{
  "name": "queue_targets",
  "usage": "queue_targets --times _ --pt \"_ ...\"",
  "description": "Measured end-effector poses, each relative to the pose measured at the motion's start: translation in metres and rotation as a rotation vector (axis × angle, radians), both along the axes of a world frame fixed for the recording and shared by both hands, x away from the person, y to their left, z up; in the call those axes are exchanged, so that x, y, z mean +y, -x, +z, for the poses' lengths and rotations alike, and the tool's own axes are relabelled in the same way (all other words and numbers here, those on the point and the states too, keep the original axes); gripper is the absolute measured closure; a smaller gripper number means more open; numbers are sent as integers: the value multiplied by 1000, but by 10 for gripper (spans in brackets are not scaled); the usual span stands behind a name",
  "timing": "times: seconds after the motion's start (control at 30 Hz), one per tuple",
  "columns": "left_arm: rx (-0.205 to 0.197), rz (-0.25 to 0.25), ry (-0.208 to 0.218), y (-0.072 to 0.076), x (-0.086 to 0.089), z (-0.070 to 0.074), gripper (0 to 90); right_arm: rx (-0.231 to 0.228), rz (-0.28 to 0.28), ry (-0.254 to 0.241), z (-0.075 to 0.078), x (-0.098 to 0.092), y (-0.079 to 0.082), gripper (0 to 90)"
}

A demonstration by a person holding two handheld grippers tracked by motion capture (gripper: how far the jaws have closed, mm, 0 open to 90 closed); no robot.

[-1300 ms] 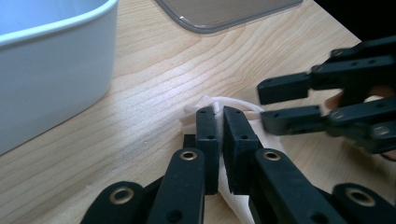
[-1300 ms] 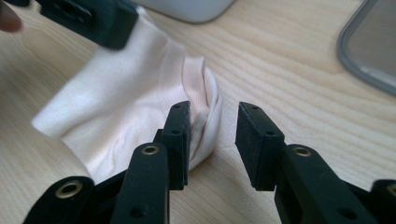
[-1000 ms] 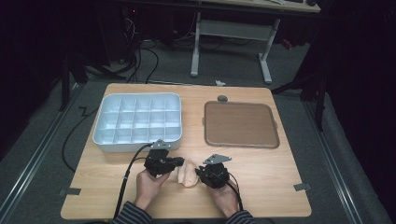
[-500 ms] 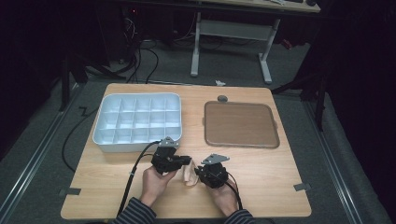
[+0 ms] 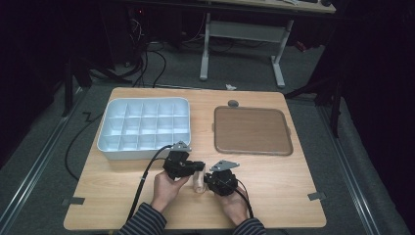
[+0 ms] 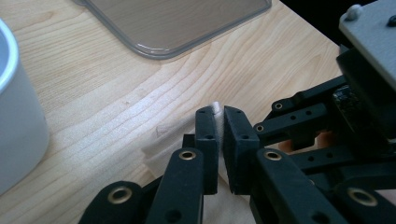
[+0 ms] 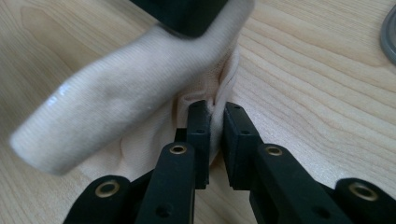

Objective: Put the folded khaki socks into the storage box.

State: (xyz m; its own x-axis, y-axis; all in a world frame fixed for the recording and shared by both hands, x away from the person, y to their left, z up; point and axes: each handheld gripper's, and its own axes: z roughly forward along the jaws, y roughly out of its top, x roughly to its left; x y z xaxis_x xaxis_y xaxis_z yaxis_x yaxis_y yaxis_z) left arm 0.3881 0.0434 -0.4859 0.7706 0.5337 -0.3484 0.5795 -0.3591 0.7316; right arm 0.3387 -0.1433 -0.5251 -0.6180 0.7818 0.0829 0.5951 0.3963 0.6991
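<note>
Organiser tray (image 5: 143, 128) compartments bare, both grippers pinching sock (image 5: 198, 180)

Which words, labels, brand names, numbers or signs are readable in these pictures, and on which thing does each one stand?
None: no readable text stands on anything.
Cream cloth: plain, no label in sight.
White compartment tray: no marking.
Brown lid: no marking.
Left gripper and right gripper: black parts with brass rivets, no lettering.
Wooden table: only wood grain.
</note>
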Motion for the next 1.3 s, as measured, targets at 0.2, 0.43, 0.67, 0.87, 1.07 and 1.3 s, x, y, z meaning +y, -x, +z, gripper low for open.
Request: queue_targets --times 0.2,0.43,0.67,0.87,1.07,1.3 --pt "5 14 -5 -3 1 -9 847 -4 4 -16 -1 1 -2 817" --pt "3 25 -38 -2 0 -17 846 -5 4 -24 0 -1 -1 774" --pt "-2 31 -44 -2 1 -19 846 -42 3 -48 10 -10 13 726" --pt "-14 27 -59 1 -1 -20 845 -81 41 -49 21 -12 27 719" --pt "-9 32 -57 1 1 -22 845 -90 94 -54 29 0 36 703" --pt "-19 31 -71 2 0 -22 845 -68 117 -50 26 12 33 686"
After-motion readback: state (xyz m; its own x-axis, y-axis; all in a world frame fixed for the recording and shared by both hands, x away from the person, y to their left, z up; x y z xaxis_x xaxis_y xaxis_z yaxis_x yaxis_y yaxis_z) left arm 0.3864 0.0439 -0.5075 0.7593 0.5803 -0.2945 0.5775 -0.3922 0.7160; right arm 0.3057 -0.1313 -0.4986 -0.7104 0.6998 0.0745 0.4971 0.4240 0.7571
